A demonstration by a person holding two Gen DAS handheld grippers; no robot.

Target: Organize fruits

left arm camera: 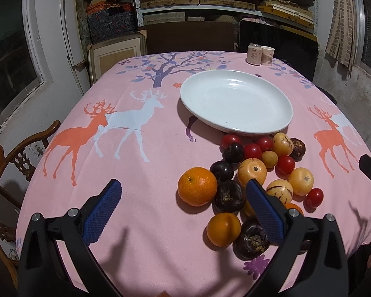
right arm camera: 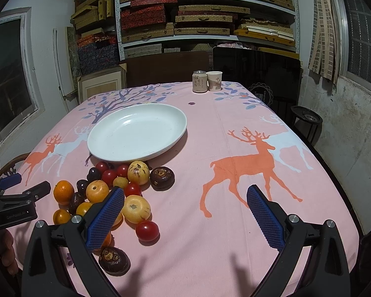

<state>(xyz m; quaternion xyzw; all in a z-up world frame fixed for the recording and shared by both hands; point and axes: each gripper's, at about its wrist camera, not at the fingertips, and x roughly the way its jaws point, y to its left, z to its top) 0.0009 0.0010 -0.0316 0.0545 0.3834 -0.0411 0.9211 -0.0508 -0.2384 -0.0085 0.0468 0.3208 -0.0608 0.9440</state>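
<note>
Both tongs hang wide apart and empty above the near edge of the counter, the left tongs over the fruit pile's near side, the right tongs to the pile's right above bare pink cloth. The fruit pile, oranges, cherry tomatoes, yellow striped and dark fruits, lies on the cloth just in front of the empty white plate at the counter's middle. Sorting appears not yet begun; the next move likely calls for lowering onto one fruit, such as the large orange.

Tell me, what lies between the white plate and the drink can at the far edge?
Only bare pink tablecloth between the white plate and the can; the right wrist view shows it clearly.
</note>
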